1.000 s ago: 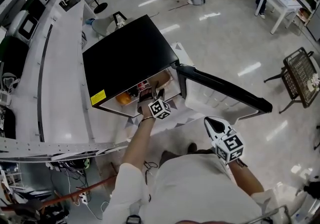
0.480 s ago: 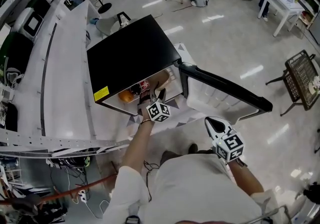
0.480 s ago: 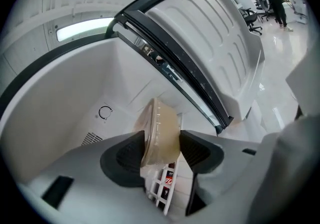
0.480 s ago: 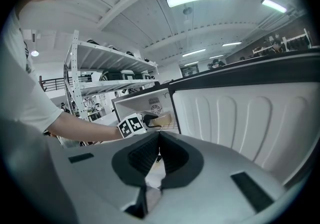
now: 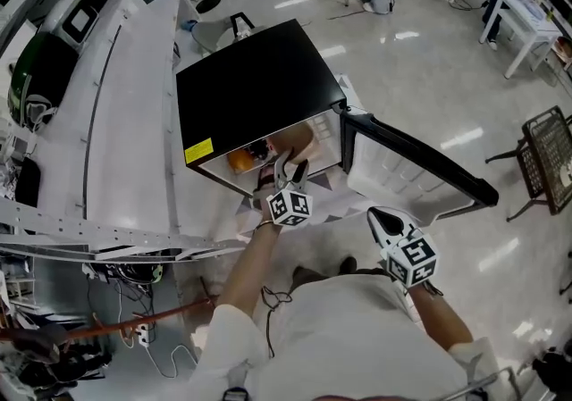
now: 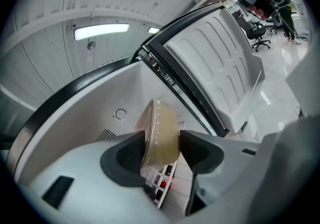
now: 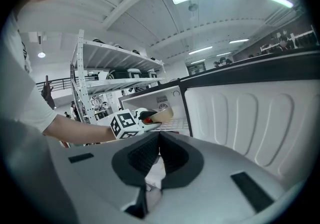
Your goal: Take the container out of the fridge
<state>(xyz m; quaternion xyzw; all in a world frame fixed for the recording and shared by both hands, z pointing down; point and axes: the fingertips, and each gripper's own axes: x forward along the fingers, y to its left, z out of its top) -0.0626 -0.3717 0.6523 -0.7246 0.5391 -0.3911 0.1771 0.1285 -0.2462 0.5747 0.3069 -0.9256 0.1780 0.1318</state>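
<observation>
Left gripper's (image 5: 291, 167) part-open jaws, having just been closing, are pinching the tan lidded plastic container (image 6: 159, 125) inside the black mini fridge (image 5: 255, 87). It is probably best drawing it straight out, grip firm. Right gripper (image 7: 159, 155) is idling, jaws together, empty.

Seen from your head, the black top of the fridge (image 5: 250, 91) hides most of its inside, and the orange thing (image 5: 239, 160) at its mouth is too small to name. Your left tool (image 5: 291, 167), its jaws having just been closing on the container (image 6: 161, 128), covers that container's lower half. The red-and-white item (image 6: 164, 183) beneath shows only a sliver.
</observation>
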